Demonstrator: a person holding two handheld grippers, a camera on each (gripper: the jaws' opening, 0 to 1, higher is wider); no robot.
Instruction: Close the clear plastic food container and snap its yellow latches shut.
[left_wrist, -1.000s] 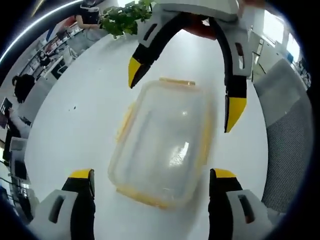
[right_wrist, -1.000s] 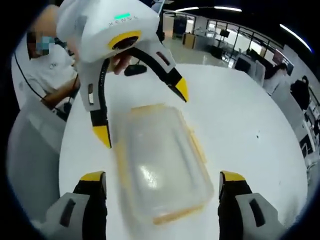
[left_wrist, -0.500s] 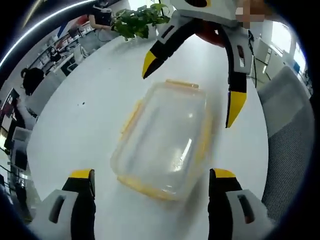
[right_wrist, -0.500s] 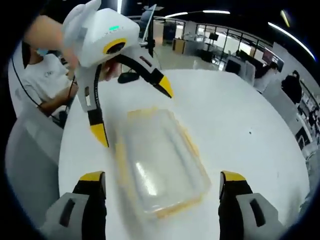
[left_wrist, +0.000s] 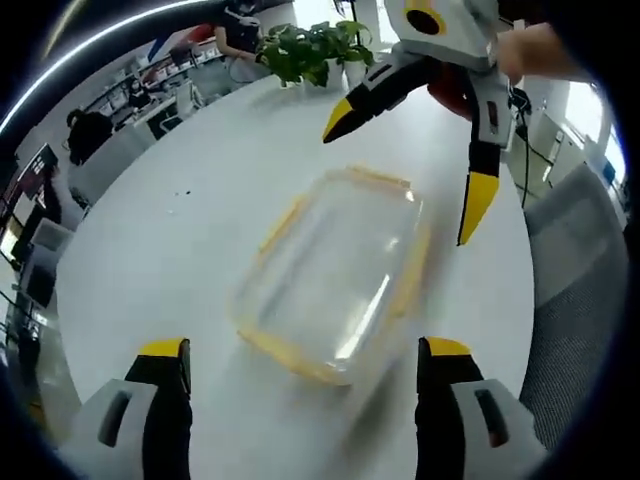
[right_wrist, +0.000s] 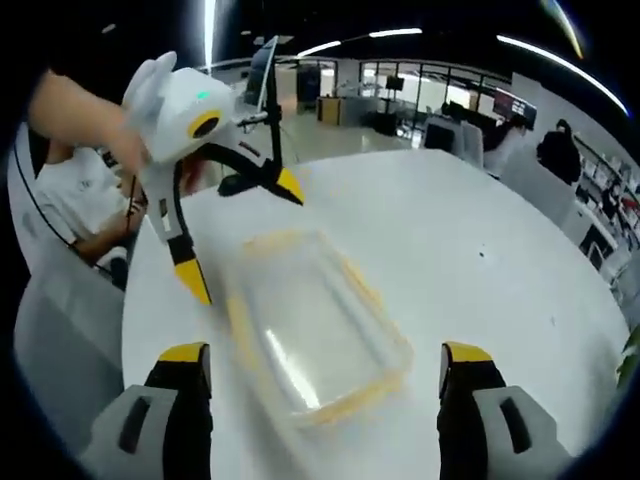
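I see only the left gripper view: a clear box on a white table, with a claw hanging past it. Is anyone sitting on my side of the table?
Observer: Yes. The right gripper view shows a person in a white shirt at the table, behind the left gripper.
Operator: What does my claw look like from the front?
Observer: It has a white body with a small green light. Its jaws are spread wide by the far end of the box.
Operator: Is anything lying behind it?
Observer: A small dark object, too blurred to name.
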